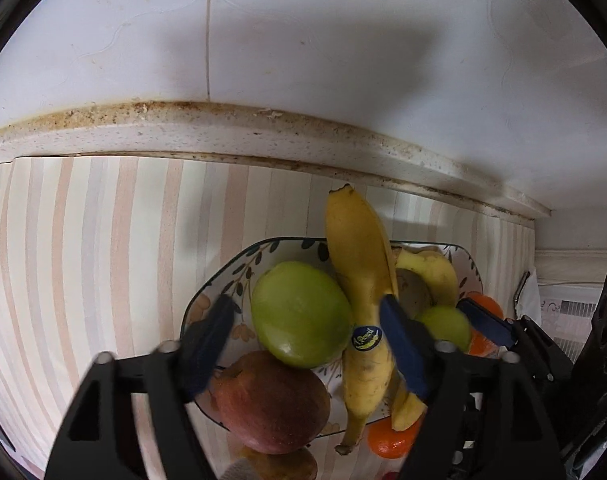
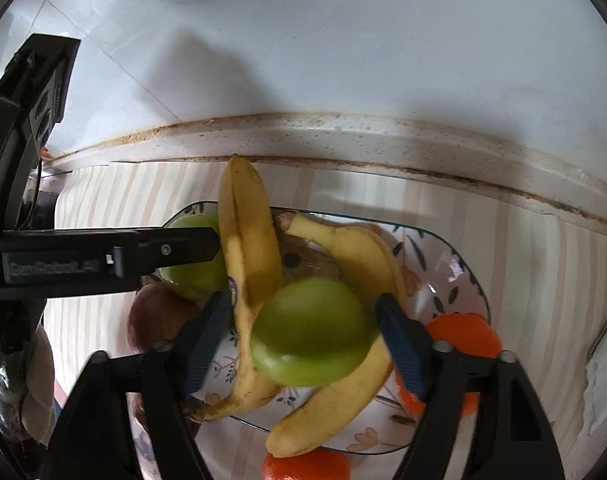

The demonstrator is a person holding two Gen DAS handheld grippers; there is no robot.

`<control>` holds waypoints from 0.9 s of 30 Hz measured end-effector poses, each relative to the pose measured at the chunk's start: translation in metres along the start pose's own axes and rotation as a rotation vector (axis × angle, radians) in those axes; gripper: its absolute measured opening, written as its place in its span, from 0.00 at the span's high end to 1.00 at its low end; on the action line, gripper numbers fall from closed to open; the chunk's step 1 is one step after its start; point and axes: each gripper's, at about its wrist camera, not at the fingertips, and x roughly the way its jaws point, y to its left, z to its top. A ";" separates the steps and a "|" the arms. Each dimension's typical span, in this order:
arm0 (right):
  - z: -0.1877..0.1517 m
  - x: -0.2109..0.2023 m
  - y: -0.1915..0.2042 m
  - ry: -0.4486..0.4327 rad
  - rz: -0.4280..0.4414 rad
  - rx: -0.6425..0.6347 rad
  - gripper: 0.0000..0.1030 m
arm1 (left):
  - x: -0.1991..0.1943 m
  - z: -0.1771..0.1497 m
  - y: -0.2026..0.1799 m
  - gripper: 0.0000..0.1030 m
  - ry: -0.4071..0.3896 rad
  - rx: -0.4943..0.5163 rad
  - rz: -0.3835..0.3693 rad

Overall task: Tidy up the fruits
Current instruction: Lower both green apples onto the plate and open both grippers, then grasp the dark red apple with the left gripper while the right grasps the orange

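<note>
A striped tablecloth [image 1: 83, 240] covers a counter below a white tiled wall [image 1: 303, 40]. Nearest, the left gripper [image 1: 305, 344] and right gripper [image 2: 303, 340] hover with jaws spread, each around a green apple [image 2: 309, 332]. Beyond, the patterned plate [image 2: 459, 264] already holds bananas [image 1: 359, 280] and apples; oranges [image 2: 463, 332] at its edge seem left.

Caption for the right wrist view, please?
Open right gripper straddles a green apple atop bananas in a floral plate.
</note>
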 end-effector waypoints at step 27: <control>-0.113 -0.108 -0.016 -0.122 -0.181 0.131 0.06 | -0.093 -0.152 -0.031 0.04 -0.364 0.113 0.282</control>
